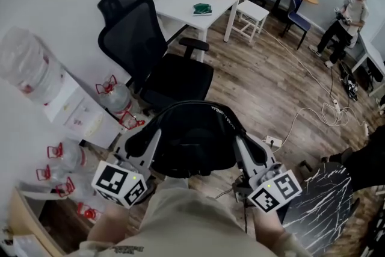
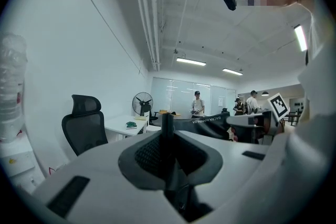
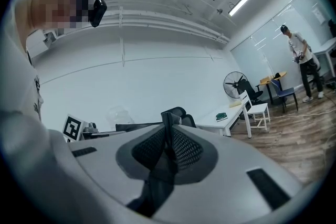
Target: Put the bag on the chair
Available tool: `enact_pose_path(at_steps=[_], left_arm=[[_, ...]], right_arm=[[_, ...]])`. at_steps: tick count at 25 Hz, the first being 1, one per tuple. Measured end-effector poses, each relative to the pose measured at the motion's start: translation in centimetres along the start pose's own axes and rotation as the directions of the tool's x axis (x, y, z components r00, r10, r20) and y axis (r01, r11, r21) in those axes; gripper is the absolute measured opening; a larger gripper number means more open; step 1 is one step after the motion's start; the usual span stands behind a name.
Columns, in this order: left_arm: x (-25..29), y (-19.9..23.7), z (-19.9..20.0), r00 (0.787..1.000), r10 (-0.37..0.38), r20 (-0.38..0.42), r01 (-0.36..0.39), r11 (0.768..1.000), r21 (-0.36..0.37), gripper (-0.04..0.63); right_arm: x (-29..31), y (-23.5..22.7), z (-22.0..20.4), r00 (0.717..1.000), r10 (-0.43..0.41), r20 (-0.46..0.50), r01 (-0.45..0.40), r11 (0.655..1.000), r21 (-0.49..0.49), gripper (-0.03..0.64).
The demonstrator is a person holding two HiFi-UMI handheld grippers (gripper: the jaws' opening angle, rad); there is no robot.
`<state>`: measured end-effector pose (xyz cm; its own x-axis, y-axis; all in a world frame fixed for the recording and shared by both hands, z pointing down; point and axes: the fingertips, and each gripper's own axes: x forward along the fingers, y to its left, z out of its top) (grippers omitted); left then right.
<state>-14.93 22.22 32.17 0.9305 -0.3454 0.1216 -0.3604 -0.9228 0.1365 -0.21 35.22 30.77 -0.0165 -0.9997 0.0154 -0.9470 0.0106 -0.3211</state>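
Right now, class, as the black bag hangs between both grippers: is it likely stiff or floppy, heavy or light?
Probably floppy: the black bag hangs from thin straps pinched flat in the left gripper and right gripper. Likely fairly light, since those narrow pinches alone carry it. On the office chair seat it may slump.

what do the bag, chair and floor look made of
Bag: black synthetic fabric, seemingly; matte, with a printed strap.
Chair: black, probably mesh on plastic; weave too small to confirm.
Floor: wood-look planks, grain and seams show; wood or laminate unclear.
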Motion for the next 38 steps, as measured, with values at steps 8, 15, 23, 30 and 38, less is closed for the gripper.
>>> enact_pose_path(at_steps=[8, 15, 23, 30, 38], left_arm=[[7.0, 5.9, 2.3, 0.999, -0.044, -0.010, 0.044, 0.999, -0.023, 0.067], [13.8, 12.9, 5.3, 0.994, -0.107, -0.003, 0.106, 0.993, -0.043, 0.067], [20.5, 19.9, 7.9, 0.991, -0.136, 0.018, 0.137, 0.990, -0.032, 0.067], [24.0, 24.4, 8.8, 0.991, -0.130, 0.023, 0.130, 0.991, -0.013, 0.067], [26.4, 27.4, 8.4, 0.992, -0.123, 0.013, 0.124, 0.992, -0.035, 0.067]], right_arm=[[7.9, -3.7, 2.5, 0.999, -0.045, -0.007, 0.045, 0.999, -0.002, 0.060], [16.5, -6.7, 5.3, 0.995, -0.100, 0.011, 0.100, 0.995, -0.007, 0.060], [25.3, -9.9, 7.3, 0.992, -0.128, 0.018, 0.129, 0.991, -0.032, 0.060], [30.9, -11.5, 7.5, 0.989, -0.147, -0.006, 0.146, 0.987, -0.063, 0.060], [34.7, -12.9, 7.5, 0.987, -0.157, -0.027, 0.155, 0.985, -0.070, 0.060]])
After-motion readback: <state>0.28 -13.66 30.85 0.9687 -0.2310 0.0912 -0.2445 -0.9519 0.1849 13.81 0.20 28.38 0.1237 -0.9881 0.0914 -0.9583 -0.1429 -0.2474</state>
